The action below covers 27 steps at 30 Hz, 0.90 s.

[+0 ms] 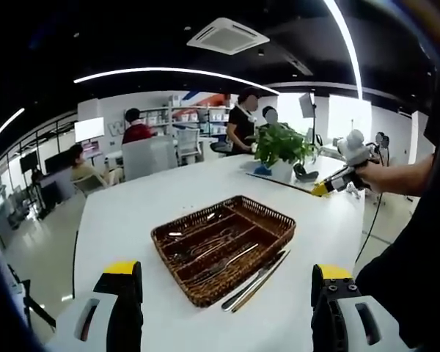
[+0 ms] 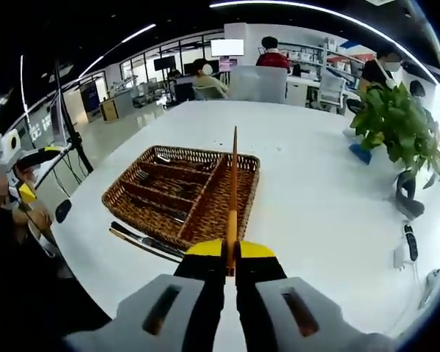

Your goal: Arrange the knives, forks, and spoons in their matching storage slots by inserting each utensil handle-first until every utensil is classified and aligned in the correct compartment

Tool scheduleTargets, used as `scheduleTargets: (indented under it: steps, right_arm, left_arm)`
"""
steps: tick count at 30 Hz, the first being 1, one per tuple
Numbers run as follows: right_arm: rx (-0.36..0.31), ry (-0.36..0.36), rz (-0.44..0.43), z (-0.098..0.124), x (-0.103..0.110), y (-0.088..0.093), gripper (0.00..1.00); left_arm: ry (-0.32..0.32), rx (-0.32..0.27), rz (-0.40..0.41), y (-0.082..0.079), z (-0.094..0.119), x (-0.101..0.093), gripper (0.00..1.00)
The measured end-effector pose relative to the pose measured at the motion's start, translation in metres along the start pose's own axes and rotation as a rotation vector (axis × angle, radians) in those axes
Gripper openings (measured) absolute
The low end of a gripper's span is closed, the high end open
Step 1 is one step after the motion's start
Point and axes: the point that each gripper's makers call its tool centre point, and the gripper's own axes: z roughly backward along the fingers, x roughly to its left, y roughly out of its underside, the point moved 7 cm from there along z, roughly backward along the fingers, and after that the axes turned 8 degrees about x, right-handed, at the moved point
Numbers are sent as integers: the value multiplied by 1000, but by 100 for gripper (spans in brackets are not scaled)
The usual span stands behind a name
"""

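A brown wicker cutlery basket [image 1: 275, 220] is seen on a white table [image 1: 154, 202], divided into long compartments in which metal utensils [image 1: 209, 248] are lying; the kinds cannot be told apart at this size. 2 long dark-handled utensils [image 1: 255, 280] are laid on the table just beside the basket's near edge, outside it. In the left gripper view, the left gripper [image 1: 225, 293] is held above the table short of the basket, its jaws spread wide with nothing between them. In the right gripper view, the right gripper [image 2: 231, 257] is clamped on a slender orange-brown utensil [image 2: 233, 183], which points forward over the basket [image 2: 125, 199]. The right gripper [image 1: 324, 188] is also seen in the left gripper view, raised near a potted plant [image 1: 281, 147]. People are seated and standing at desks beyond the table.
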Motion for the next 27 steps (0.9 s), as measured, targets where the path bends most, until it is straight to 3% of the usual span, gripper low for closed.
scheduleTargets:
  steps: [15, 27]
  right_arm:
    - [22, -1, -17, -45, 2, -25, 1]
    - [30, 1, -17, -62, 2, -37, 1]
  left_arm:
    - [-16, 2, 21, 1, 4, 7, 100]
    - [-26, 9, 32, 4, 9, 15, 100]
